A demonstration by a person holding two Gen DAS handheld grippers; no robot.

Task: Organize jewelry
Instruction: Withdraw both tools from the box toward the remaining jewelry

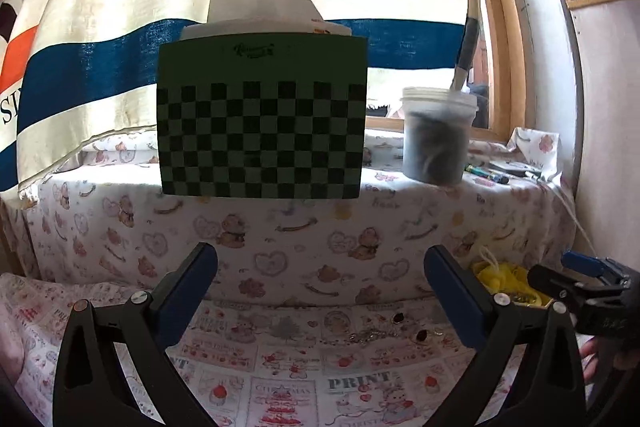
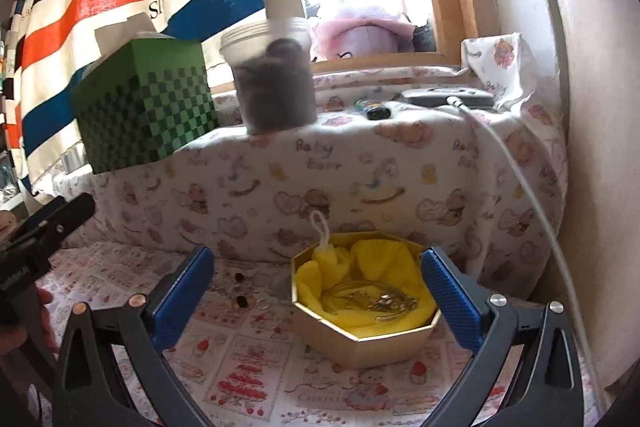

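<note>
A gold octagonal box (image 2: 372, 343) lined with yellow cloth (image 2: 372, 263) sits on the printed cloth; a gold chain (image 2: 380, 301) lies inside it. Loose jewelry lies left of the box: dark-stone earrings (image 2: 241, 301) and a small ring (image 2: 263, 303). My right gripper (image 2: 316, 295) is open and empty, its fingers either side of the box's near left part. My left gripper (image 1: 320, 295) is open and empty above the loose pieces, a chain (image 1: 366, 337) and dark stones (image 1: 421, 335). The box (image 1: 508, 281) shows at its right, behind the right gripper (image 1: 580, 279).
A raised ledge draped in teddy-print cloth (image 2: 360, 179) stands behind. On it are a green checkered box (image 1: 262, 115), a plastic tub of dark contents (image 1: 436, 135), pens (image 1: 486, 174) and a device with a white cable (image 2: 520, 179). A striped curtain and a window are behind.
</note>
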